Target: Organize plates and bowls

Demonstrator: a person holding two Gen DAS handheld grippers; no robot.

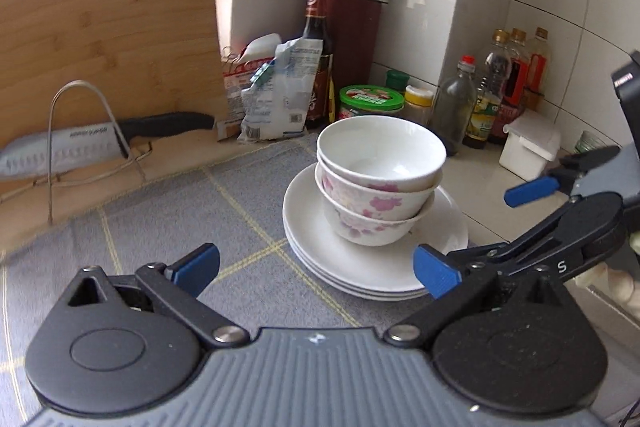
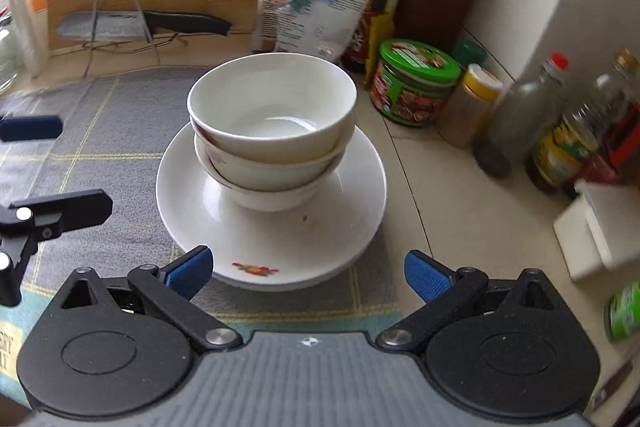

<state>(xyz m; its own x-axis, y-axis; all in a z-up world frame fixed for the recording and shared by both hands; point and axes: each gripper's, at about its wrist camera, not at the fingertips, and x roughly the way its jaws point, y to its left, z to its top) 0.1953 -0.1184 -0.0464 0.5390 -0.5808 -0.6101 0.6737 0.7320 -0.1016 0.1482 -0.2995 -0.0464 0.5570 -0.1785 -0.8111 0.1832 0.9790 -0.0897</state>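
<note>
White bowls (image 2: pixel 272 131) stacked on plates (image 2: pixel 280 251) at cloth (image 1: pixel 160 227) edge, both grippers' fingers wide, empty.

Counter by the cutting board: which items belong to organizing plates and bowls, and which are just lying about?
Part of the job:
- stacked bowls
- stacked plates
- left gripper, open, empty
- right gripper, open, empty

Just lying about:
- knife in its wire rack
- cutting board
- green-lidded jar
- sauce bottle
- knife block
</note>
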